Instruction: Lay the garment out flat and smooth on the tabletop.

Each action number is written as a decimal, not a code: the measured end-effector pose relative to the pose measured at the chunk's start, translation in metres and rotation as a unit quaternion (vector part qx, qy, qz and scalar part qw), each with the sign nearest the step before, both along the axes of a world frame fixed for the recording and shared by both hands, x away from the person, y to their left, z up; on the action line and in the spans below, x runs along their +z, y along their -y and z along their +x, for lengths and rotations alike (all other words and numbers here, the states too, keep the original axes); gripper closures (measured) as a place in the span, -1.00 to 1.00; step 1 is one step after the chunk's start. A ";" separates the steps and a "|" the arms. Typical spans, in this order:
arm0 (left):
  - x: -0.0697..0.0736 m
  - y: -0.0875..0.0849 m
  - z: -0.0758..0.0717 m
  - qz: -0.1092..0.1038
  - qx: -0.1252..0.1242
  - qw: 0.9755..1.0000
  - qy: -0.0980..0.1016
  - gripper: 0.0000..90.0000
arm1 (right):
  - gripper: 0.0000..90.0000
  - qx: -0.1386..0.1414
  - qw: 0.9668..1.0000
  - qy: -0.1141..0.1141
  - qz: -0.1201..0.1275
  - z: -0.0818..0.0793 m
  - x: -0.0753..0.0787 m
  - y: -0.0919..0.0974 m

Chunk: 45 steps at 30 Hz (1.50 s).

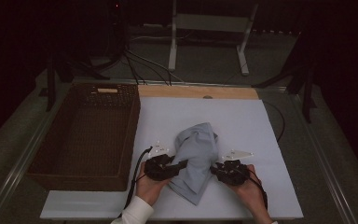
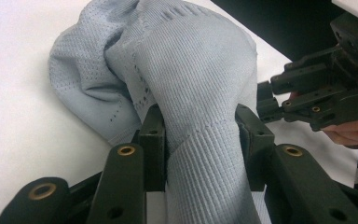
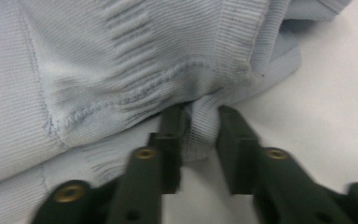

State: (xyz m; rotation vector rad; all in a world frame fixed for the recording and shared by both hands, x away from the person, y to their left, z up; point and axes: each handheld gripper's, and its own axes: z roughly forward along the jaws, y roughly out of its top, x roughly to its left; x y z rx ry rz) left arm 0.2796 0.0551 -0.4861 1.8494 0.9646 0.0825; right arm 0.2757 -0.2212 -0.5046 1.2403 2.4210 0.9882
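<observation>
**Both claws on the soft blue cloth**

While you look from left to right, you first see the brown basket [image 1: 84,135] on the left part of the table [image 1: 242,121]. It is open on top, and it sits just beside the white board.

Next comes your left gripper [image 1: 179,164]. Its jaws are clenched on a thick ribbed bunch of the light blue cloth [image 1: 196,156], with the knit squeezed between the pads.

That cloth lies in a crumpled heap in the middle of the white board, between your two hands.

Last comes your right gripper [image 1: 214,169]. Its jaws pinch a small fold at the cloth's edge.

I think the cloth is light and very soft. It will sag and stretch, not stay in shape. It should not break. A thin pinch may slip out, so grab a ribbed band or a stitched seam, where the knit is thicker.
</observation>
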 end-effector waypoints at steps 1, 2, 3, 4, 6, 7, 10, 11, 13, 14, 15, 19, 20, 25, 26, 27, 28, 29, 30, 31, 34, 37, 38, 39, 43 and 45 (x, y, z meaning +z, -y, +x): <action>0.000 0.000 0.000 -0.001 0.000 1.000 0.000 0.41 | 0.74 0.001 1.000 0.000 -0.002 0.000 0.000 0.000; 0.000 0.000 0.000 -0.002 -0.001 1.000 0.000 0.43 | 0.78 0.002 1.000 0.002 -0.005 -0.001 0.001 -0.001; 0.000 0.000 0.000 -0.002 -0.002 1.000 0.000 0.45 | 0.81 0.000 1.000 0.006 -0.008 -0.001 0.002 -0.001; 0.000 0.001 -0.001 -0.003 -0.003 1.000 -0.001 0.46 | 0.83 0.000 1.000 0.011 -0.010 -0.002 0.003 -0.001; 0.000 0.003 -0.001 -0.005 -0.005 1.000 -0.003 0.46 | 0.84 -0.008 1.000 0.023 -0.018 -0.004 0.007 0.001; 0.000 0.005 -0.001 -0.004 -0.008 1.000 -0.004 0.46 | 0.85 -0.012 0.999 0.029 -0.021 -0.006 0.009 0.002; -0.001 0.014 -0.001 0.001 -0.021 1.000 -0.004 0.48 | 0.85 -0.026 0.999 0.039 -0.025 -0.008 0.013 0.011; -0.001 0.017 -0.001 0.002 -0.024 1.000 -0.004 0.48 | 0.85 -0.033 0.998 0.043 -0.028 -0.009 0.015 0.015; -0.002 0.025 -0.002 0.005 -0.033 0.999 -0.005 0.48 | 0.85 -0.042 0.997 0.048 -0.036 -0.012 0.018 0.021; -0.002 0.031 -0.003 0.006 -0.039 0.999 -0.004 0.48 | 0.85 -0.046 0.997 0.052 -0.039 -0.013 0.019 0.024; -0.002 0.034 -0.003 0.004 -0.042 0.999 -0.005 0.48 | 0.85 -0.053 0.996 0.057 -0.045 -0.016 0.022 0.028; -0.002 0.053 -0.003 0.001 -0.060 0.998 -0.006 0.48 | 0.85 -0.079 0.993 0.073 -0.053 -0.021 0.030 0.047; -0.003 0.059 -0.003 0.001 -0.066 0.998 -0.006 0.49 | 0.86 -0.084 0.992 0.075 -0.054 -0.021 0.031 0.051; -0.005 0.087 -0.001 -0.002 -0.088 0.996 -0.012 0.49 | 0.86 -0.126 0.986 0.090 -0.054 -0.025 0.042 0.082; -0.005 0.091 0.000 -0.004 -0.091 0.996 -0.013 0.49 | 0.86 -0.133 0.985 0.093 -0.055 -0.025 0.043 0.086; -0.005 0.095 -0.001 -0.006 -0.094 0.995 -0.014 0.49 | 0.86 -0.141 0.984 0.096 -0.056 -0.026 0.044 0.089; -0.005 0.099 -0.001 -0.007 -0.097 0.995 -0.013 0.49 | 0.86 -0.148 0.983 0.098 -0.054 -0.026 0.045 0.092; -0.004 0.101 -0.002 -0.007 -0.100 0.995 -0.013 0.49 | 0.86 -0.155 0.981 0.101 -0.055 -0.026 0.045 0.095; -0.004 0.103 -0.003 -0.007 -0.103 0.995 -0.012 0.49 | 0.86 -0.160 0.980 0.104 -0.054 -0.026 0.046 0.096; -0.004 0.103 -0.003 -0.006 -0.105 0.994 -0.011 0.49 | 0.86 -0.162 0.980 0.104 -0.055 -0.026 0.046 0.097; -0.004 0.100 -0.004 -0.002 -0.100 0.995 -0.006 0.21 | 0.86 -0.154 0.982 0.096 -0.055 -0.025 0.044 0.096; 0.001 0.087 -0.002 -0.012 -0.068 0.998 0.003 -0.06 | 0.86 -0.144 0.983 0.094 -0.057 -0.024 0.041 0.090; 0.004 0.084 -0.001 -0.017 -0.062 0.998 0.008 -0.09 | 0.86 -0.139 0.984 0.093 -0.054 -0.024 0.041 0.088; 0.007 0.082 0.000 -0.020 -0.054 0.998 0.015 -0.18 | 0.86 -0.133 0.985 0.094 -0.051 -0.024 0.041 0.086; 0.015 0.083 0.003 -0.026 -0.061 0.997 0.026 -0.30 | 0.86 -0.122 0.987 0.097 -0.033 -0.025 0.043 0.080; 0.017 0.088 0.004 -0.022 -0.069 0.997 0.031 -0.31 | 0.86 -0.116 0.989 0.095 -0.014 -0.025 0.044 0.080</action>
